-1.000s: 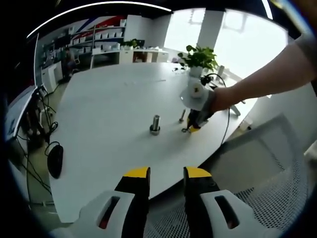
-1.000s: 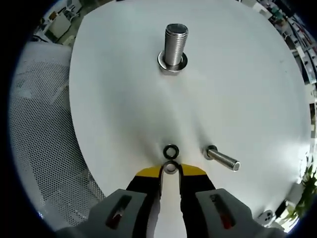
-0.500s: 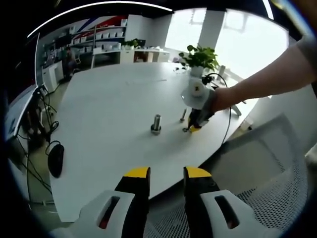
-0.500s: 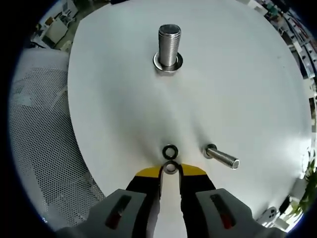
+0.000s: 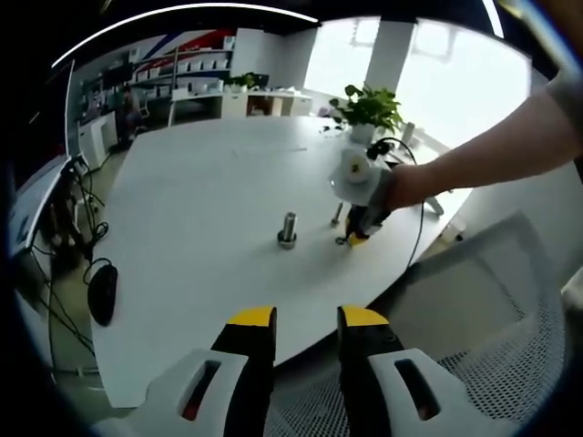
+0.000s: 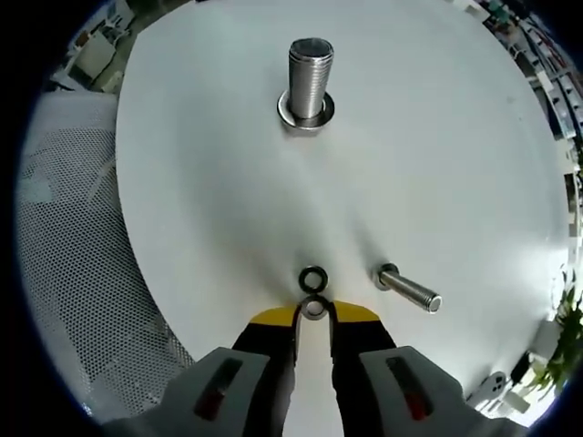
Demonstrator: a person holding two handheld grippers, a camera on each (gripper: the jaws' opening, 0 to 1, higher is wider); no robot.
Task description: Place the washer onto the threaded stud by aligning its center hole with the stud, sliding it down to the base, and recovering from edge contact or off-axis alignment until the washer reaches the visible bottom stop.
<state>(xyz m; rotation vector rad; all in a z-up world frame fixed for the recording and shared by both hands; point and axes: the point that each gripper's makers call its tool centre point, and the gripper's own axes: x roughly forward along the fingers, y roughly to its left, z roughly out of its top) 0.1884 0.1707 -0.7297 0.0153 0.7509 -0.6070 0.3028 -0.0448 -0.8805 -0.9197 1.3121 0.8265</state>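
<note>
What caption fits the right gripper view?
Right tongs pinch a washer beside a second washer; upright threaded stud ahead.

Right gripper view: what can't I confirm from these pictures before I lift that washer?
- Washer at the right gripper tips: its near half is hidden by the yellow tips, so the hold cannot be confirmed.
- Left gripper view: both washers too small to make out beside the stud.
- Stud base: its far side is hidden by the stud itself.

An open-plan office is showing in the left gripper view. A large white round table (image 5: 200, 209) is occupying the centre, a mesh office chair (image 5: 474, 309) is standing near right, white shelving (image 5: 187, 77) is lining the far wall, and a potted plant (image 5: 366, 111) is sitting before bright windows (image 5: 428, 73).
</note>
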